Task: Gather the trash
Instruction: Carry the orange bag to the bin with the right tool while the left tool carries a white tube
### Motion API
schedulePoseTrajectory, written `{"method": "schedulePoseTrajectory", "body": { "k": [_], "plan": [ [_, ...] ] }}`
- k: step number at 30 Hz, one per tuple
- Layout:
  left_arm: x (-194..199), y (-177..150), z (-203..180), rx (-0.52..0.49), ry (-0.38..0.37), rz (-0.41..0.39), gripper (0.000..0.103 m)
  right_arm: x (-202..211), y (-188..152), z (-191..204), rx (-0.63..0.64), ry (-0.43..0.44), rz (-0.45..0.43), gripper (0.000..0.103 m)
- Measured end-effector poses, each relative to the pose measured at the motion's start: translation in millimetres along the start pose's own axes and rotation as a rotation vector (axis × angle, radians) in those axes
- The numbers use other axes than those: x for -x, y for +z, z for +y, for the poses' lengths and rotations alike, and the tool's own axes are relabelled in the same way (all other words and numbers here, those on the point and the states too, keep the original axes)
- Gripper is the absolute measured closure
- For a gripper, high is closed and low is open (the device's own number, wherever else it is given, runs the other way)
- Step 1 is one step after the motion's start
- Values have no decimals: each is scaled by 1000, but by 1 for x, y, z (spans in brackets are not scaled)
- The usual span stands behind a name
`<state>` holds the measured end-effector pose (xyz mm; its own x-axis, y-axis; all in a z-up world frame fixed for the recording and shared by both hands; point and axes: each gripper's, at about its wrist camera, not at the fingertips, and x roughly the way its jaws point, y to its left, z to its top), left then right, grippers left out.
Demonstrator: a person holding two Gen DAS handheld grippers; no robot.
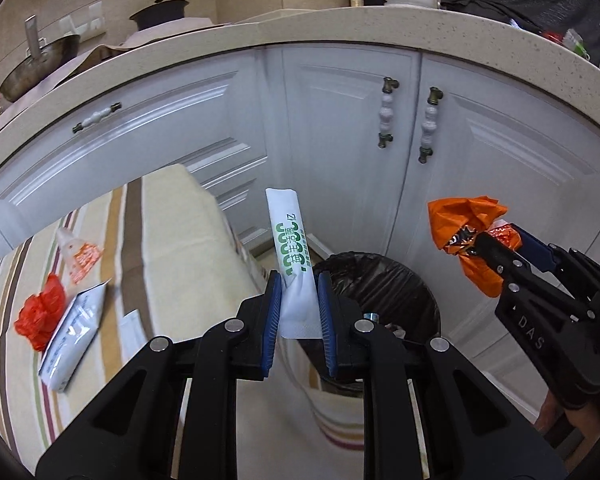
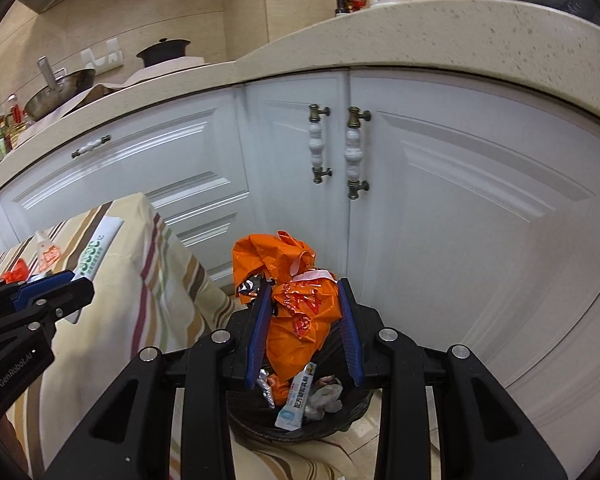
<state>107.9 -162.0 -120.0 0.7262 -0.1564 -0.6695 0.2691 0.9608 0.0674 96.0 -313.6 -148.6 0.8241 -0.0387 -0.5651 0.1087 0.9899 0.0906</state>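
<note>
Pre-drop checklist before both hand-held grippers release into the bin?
1. Left hand-held gripper clamped on white sachet: ok.
2. Right hand-held gripper clamped on orange plastic bag: ok.
3. Orange bag above the bin opening: ok in the right wrist view.
4. White sachet over the bin: cannot tell; it appears near the bin's table-side edge.
5. Room in bin: ok, though wrappers already lie inside.
6. Table cleared: not ok; a red wrapper and white pouch remain.
</note>
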Motion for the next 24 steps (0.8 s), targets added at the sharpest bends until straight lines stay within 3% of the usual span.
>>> {"method": "schedulePoseTrajectory", "body": {
  "k": [10, 13, 15, 16, 17, 24],
  "plan": [
    [-38, 14, -28, -8, 0, 42, 84, -23, 2, -16, -22, -8, 7, 70],
    [-52, 17, -34, -20, -11, 64, 84, -34, 3, -22, -37, 0, 17, 65],
    [-62, 17, -37, -32, -27, 97, 76, -42, 3, -27, -58, 8, 27, 54],
    [-65, 18, -36, -23, -37, 114, 61, -44, 3, -28, -63, 5, 27, 51],
    [-66, 18, -34, -4, -43, 112, 55, -45, 4, -29, -66, 2, 28, 50],
    [-53, 20, -17, 30, -16, 75, 55, -41, 3, -27, -53, -6, 27, 50]
  ]
}}
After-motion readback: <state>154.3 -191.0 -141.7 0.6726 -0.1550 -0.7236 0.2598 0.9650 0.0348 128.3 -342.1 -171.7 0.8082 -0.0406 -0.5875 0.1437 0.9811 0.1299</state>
